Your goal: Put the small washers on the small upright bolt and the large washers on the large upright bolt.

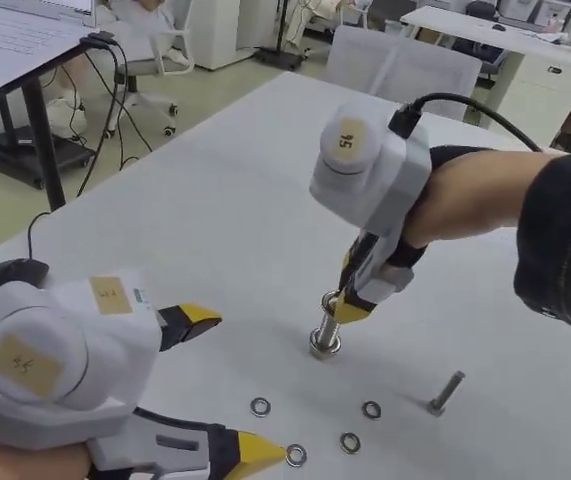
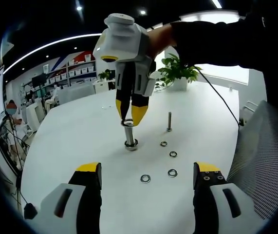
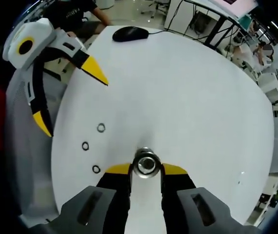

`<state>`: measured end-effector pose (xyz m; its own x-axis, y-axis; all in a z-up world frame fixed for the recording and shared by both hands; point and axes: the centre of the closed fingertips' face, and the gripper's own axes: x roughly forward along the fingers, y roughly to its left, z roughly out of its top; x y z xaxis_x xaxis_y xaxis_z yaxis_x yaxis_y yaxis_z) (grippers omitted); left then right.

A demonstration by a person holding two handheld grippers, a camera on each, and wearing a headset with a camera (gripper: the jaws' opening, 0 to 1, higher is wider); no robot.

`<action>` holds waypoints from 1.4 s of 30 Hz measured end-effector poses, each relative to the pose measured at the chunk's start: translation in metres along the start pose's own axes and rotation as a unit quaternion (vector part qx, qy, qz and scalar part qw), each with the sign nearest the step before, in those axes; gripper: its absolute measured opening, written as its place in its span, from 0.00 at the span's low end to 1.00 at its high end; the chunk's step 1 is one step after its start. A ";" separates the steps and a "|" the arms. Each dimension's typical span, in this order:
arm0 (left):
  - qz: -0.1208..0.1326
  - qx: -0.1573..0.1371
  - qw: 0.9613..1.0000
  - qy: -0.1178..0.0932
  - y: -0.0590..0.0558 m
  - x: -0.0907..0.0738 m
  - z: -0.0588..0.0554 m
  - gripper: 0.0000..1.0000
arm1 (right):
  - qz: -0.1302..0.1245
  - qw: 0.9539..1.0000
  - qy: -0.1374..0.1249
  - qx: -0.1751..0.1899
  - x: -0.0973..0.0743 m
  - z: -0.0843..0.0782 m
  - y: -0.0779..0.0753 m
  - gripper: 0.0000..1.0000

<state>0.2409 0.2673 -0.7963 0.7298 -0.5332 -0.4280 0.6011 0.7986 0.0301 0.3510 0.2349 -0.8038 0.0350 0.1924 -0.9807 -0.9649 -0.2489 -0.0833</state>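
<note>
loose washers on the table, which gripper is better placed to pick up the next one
Left. The left gripper is open and hovers right beside the loose washers, while the right gripper is busy at the large bolt, holding a large washer at its top.

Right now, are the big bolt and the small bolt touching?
Apart. In the head view, bare white table lies between the large bolt and the small bolt.
</note>
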 end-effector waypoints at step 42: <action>-0.003 -0.006 1.000 0.009 0.002 0.006 -0.006 0.76 | 0.016 1.000 0.013 0.007 0.037 -0.010 0.000 0.24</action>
<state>0.2445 0.2672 -0.8043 0.7203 -0.5330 -0.4439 0.6011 0.7990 0.0161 0.3545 0.2323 -0.8418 0.0110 0.1593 -0.9872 -0.9694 -0.2405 -0.0496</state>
